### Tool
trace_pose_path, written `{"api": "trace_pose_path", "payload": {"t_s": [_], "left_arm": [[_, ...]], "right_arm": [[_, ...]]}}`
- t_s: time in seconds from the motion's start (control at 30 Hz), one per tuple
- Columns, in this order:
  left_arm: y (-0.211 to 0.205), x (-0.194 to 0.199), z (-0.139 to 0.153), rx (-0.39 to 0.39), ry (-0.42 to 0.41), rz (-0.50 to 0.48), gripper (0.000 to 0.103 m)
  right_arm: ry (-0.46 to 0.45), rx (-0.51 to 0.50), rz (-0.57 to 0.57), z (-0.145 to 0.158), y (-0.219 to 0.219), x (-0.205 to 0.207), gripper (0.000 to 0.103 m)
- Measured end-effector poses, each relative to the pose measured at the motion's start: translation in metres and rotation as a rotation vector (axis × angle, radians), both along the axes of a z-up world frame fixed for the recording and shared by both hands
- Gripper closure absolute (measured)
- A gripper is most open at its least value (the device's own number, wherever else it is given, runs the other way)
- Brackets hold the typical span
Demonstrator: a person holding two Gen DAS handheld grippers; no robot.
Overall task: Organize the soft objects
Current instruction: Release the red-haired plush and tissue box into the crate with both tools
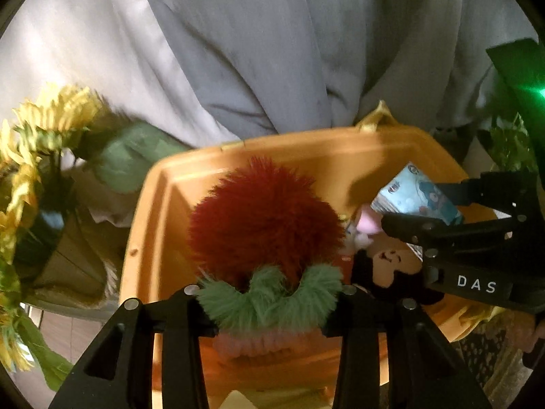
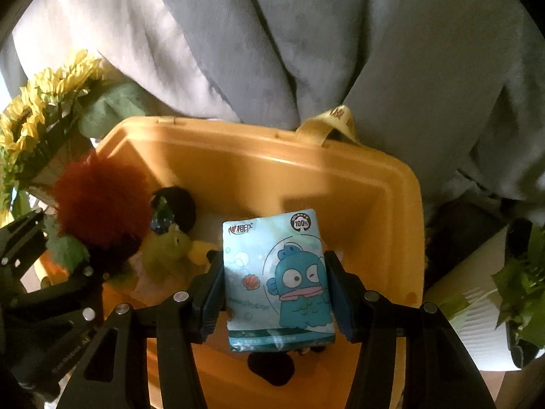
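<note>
An orange plastic bin (image 1: pixel 306 150) stands below both grippers; it also shows in the right wrist view (image 2: pixel 306 177). My left gripper (image 1: pixel 269 303) is shut on a fluffy red plush with green fuzzy leaves (image 1: pixel 265 225), held over the bin's left side; the plush also shows in the right wrist view (image 2: pixel 98 204). My right gripper (image 2: pixel 276 289) is shut on a blue tissue pack with a cartoon fish (image 2: pixel 276 279), held over the bin's middle; the pack also shows in the left wrist view (image 1: pixel 415 194). Inside the bin lie a yellow-green plush (image 2: pixel 173 248) and a black-eared mouse plush (image 1: pixel 391 262).
Grey curtain fabric (image 1: pixel 272 51) hangs behind the bin. Artificial sunflowers (image 1: pixel 34 143) stand at the left. A yellow strap (image 2: pixel 337 119) lies on the bin's far rim. A white pot with green leaves (image 2: pixel 511 293) stands at the right.
</note>
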State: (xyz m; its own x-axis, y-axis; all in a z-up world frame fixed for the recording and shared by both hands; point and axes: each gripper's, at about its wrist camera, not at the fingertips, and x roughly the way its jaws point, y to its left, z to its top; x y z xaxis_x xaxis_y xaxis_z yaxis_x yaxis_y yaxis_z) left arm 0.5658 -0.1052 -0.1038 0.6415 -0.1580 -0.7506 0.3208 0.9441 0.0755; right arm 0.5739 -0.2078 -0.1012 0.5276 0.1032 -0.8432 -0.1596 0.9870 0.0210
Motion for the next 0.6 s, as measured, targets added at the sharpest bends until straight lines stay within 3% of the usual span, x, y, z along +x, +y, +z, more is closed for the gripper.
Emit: {"api": "trace_pose_path", "payload": {"t_s": [0.07, 0.17, 0.4, 0.6], "left_arm": [[-0.001, 0.000, -0.003, 0.003, 0.015, 0.005, 0.049], [0.000, -0.002, -0.005, 0.008, 0.013, 0.011, 0.041], [0.007, -0.019, 0.011, 0.016, -0.025, 0.046, 0.033], [0.019, -0.052, 0.039, 0.002, -0.094, 0.105, 0.024]], "right_arm": [[0.019, 0.007, -0.002, -0.002, -0.001, 0.001, 0.044], [0.019, 0.005, -0.003, -0.002, -0.001, -0.001, 0.041], [-0.014, 0.000, -0.025, 0.012, -0.002, -0.013, 0.040], [-0.106, -0.007, -0.068, 0.042, -0.006, -0.050, 0.039]]}}
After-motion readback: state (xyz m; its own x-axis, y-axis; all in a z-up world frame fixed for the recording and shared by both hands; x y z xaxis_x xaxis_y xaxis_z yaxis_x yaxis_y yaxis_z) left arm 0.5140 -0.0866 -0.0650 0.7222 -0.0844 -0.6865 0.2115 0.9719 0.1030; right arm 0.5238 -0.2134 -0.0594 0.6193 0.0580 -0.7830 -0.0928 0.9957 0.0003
